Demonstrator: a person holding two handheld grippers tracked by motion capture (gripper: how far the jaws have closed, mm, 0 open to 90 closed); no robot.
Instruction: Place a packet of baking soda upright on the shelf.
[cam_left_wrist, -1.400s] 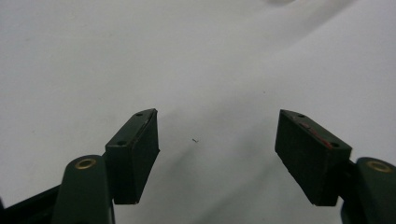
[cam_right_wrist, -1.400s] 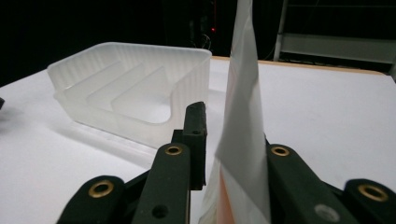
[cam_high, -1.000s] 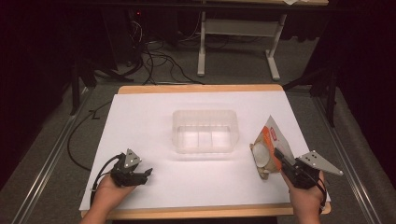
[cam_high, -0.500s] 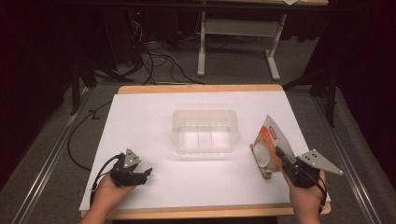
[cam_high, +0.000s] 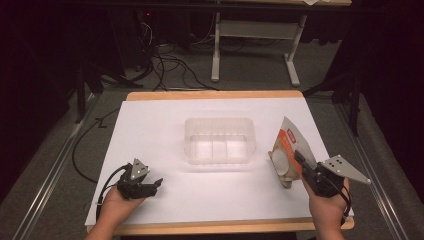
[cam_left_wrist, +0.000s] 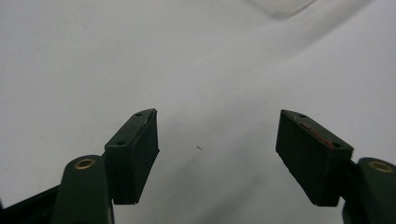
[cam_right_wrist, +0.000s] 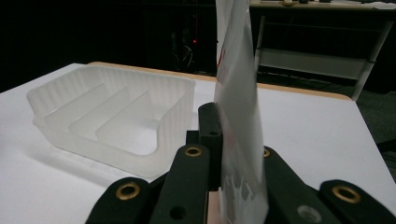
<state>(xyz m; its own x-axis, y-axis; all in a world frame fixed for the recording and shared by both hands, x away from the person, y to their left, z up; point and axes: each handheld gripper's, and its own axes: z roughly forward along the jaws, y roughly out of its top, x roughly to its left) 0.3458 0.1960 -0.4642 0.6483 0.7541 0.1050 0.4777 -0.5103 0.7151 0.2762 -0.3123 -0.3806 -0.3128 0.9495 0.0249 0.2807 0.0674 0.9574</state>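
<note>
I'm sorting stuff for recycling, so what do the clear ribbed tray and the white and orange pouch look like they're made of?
The clear ribbed tray looks like thin moulded plastic: translucent and frosted, with ridged walls and dividers. The white and orange pouch, pinched in the right gripper, looks like flexible glossy plastic film, thin and flat; a foil lining can't be judged.

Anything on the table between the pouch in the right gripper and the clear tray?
Nothing visible. The right gripper is shut on the pouch, just right of the clear tray; only bare white table lies between them. The left gripper sits open, away at the near left.
</note>
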